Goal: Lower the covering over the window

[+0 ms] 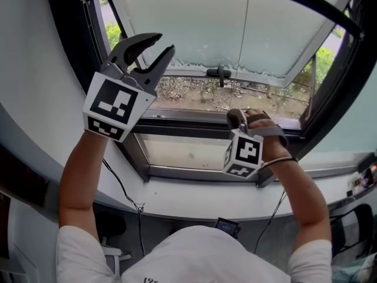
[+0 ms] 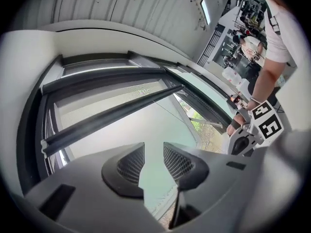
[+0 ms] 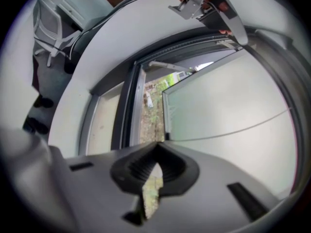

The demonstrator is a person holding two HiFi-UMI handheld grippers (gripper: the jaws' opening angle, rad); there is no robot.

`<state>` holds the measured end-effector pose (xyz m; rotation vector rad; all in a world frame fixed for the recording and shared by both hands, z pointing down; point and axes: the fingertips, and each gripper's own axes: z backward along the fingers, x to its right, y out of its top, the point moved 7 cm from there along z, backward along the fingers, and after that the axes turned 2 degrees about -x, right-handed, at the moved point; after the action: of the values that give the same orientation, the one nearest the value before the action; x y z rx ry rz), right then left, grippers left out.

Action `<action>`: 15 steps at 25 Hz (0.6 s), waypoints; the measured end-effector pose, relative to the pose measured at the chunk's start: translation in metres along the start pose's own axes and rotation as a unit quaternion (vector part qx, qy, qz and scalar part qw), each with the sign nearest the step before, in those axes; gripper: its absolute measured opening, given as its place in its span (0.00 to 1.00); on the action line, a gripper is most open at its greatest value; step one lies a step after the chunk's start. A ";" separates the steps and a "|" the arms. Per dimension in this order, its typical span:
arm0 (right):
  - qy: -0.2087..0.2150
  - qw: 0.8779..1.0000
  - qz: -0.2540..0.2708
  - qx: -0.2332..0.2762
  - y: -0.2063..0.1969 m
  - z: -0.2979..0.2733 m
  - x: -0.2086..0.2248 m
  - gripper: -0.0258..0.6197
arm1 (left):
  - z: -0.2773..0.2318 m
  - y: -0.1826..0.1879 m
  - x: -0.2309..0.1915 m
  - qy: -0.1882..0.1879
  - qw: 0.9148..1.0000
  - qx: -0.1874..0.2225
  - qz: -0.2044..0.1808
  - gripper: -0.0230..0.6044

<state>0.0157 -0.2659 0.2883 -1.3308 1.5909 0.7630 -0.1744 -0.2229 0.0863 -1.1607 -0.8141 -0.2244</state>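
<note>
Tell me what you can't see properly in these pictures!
- Head view: the top of the blind is cut off by the picture's upper edge.
- Head view: the tips of the right claw are mostly hidden behind the hand and the marker cube.
- Any view: whether the shut right claw pinches the thin cord; it is too fine to tell.
- Left gripper view: the far room is too small and blurred for details.

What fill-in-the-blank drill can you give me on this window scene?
The left gripper has its jaws ___, nothing between them.
The right gripper is ___ on the thin white cord.
In the head view the ___ gripper is higher.
The pale translucent roller blind covers the ___ part of the dark-framed window.
Missing: open; shut; left; upper.
</note>
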 end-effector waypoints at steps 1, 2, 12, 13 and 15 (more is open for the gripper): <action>0.001 1.000 0.001 -0.001 0.000 0.000 -0.001 0.07 | -0.001 0.003 -0.002 0.005 1.000 -0.001 -0.011 0.23; 0.002 1.000 0.002 -0.001 0.000 0.001 -0.003 0.07 | -0.002 0.006 -0.005 0.010 1.000 -0.002 -0.022 0.24; 0.012 1.000 0.016 -0.010 -0.002 -0.002 -0.020 0.07 | -0.028 0.028 -0.032 0.050 0.989 -0.026 -0.134 0.29; 0.016 1.000 0.019 -0.013 -0.003 -0.003 -0.024 0.07 | -0.032 0.029 -0.034 0.052 0.987 -0.031 -0.146 0.29; 0.027 0.999 0.022 -0.018 -0.004 -0.006 -0.034 0.07 | -0.041 0.029 -0.037 0.053 0.984 -0.042 -0.167 0.30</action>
<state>0.0190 -0.2580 0.3223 -1.3553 1.6613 0.7916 -0.1659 -0.2562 0.0336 -1.0761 -0.9091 -0.5969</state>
